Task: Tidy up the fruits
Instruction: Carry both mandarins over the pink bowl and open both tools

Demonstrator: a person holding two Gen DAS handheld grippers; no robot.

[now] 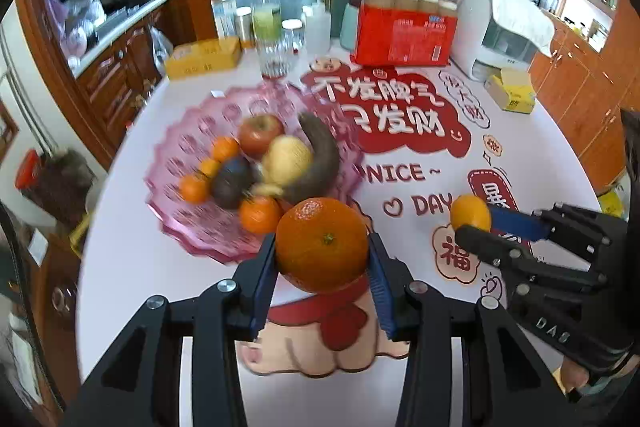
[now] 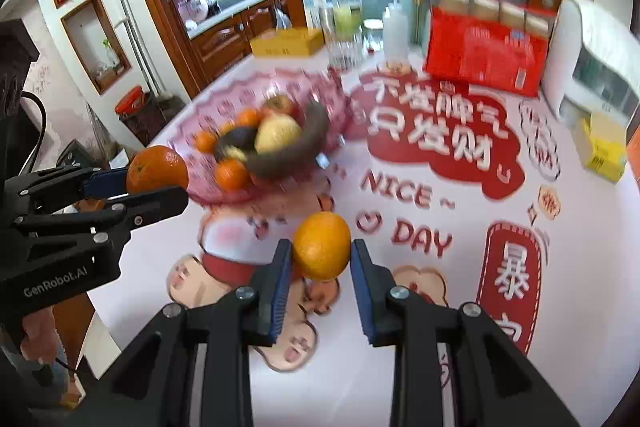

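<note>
My left gripper (image 1: 322, 255) is shut on a large orange (image 1: 322, 245) and holds it above the table, just in front of the pink fruit bowl (image 1: 192, 227). The bowl holds an apple (image 1: 260, 133), a pear (image 1: 286, 159), a dark banana (image 1: 320, 155), a dark fruit and several small oranges. My right gripper (image 2: 320, 259) is shut on a smaller yellow-orange fruit (image 2: 322, 245), to the right of the bowl (image 2: 240, 95). Each gripper shows in the other's view: the right one (image 1: 474, 223) with its fruit (image 1: 470, 213), the left one (image 2: 156, 183) with its orange (image 2: 158, 169).
The white table carries a red-and-white printed mat (image 1: 400, 131). At the back stand a yellow box (image 1: 202, 59), bottles and jars (image 1: 268, 27), a red carton (image 1: 404, 31), a white appliance (image 1: 500, 27) and a yellow pack (image 1: 514, 91). Wooden cabinets surround the table.
</note>
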